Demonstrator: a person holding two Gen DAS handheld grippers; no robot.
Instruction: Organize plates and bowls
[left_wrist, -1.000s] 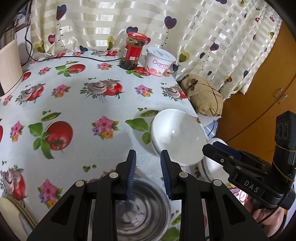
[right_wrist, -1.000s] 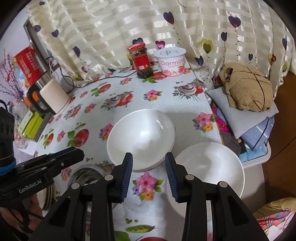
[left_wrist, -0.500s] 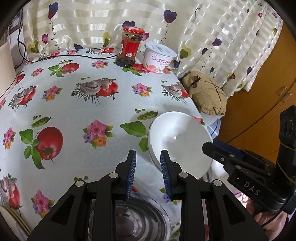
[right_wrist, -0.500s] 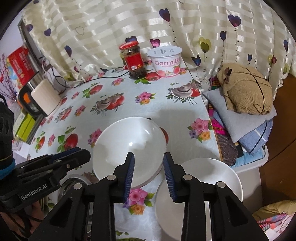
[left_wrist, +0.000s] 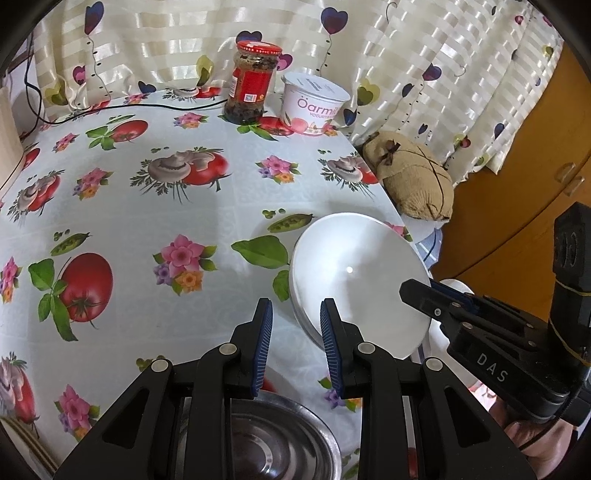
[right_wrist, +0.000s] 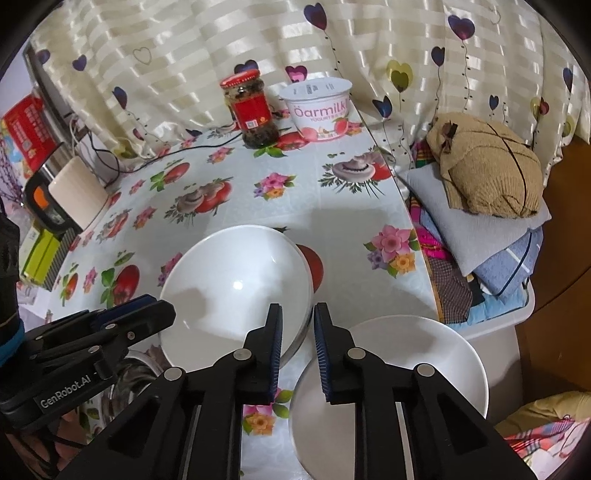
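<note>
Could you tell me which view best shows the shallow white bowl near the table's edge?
The right wrist view: the shallow white bowl shows almost whole. The left wrist view shows only a white sliver behind the right claw.

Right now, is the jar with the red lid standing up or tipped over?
Standing up. The jar sits upright on the tablecloth beside the yogurt tub, red lid on top.

"Öarmilk" on yogurt tub (right_wrist: 320, 109)
</note>
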